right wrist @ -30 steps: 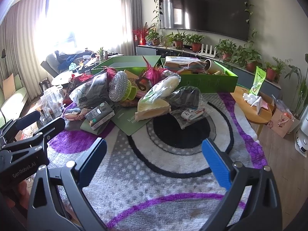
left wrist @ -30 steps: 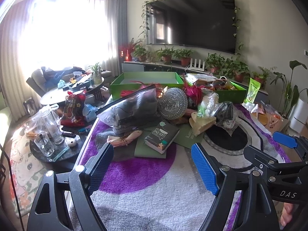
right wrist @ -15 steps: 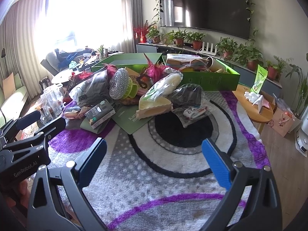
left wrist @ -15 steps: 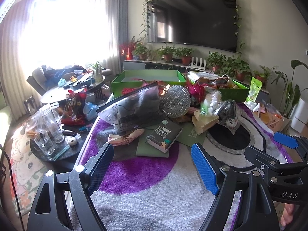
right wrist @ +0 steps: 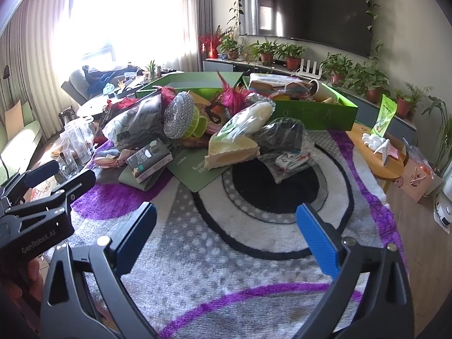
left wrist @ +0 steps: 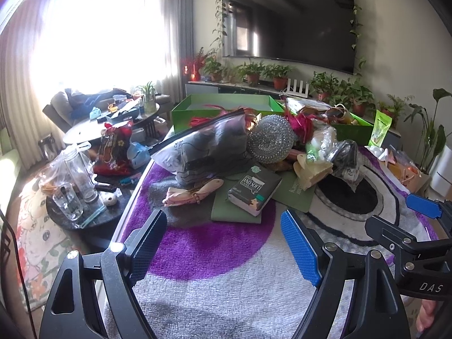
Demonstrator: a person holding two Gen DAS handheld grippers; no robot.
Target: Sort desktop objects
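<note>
A heap of objects lies on the purple, grey and white rug-covered table [left wrist: 214, 254]: a zip bag of dark clothes [left wrist: 209, 144], a silver sparkly ball [left wrist: 269, 138], a dark tissue pack [left wrist: 254, 189], a pink pouch [left wrist: 192, 192], a green booklet [right wrist: 197, 169], a yellow wedge-shaped item [right wrist: 231, 152] and small plastic bags [right wrist: 282, 135]. Two green boxes stand behind the heap, one nearly empty [left wrist: 223, 107], one filled [right wrist: 313, 107]. My left gripper [left wrist: 223, 234] is open, short of the tissue pack. My right gripper [right wrist: 226, 226] is open over bare rug, short of the heap.
A low round side table [left wrist: 67, 212] with glass jars stands left of the rug table. A wooden stool [right wrist: 375, 152] and a paper bag [right wrist: 418, 178] are at the right. A TV, potted plants and a cabinet line the far wall.
Both grippers have moved slightly forward toward the heap, which looks a little larger and nearer. Both stay open and empty.
</note>
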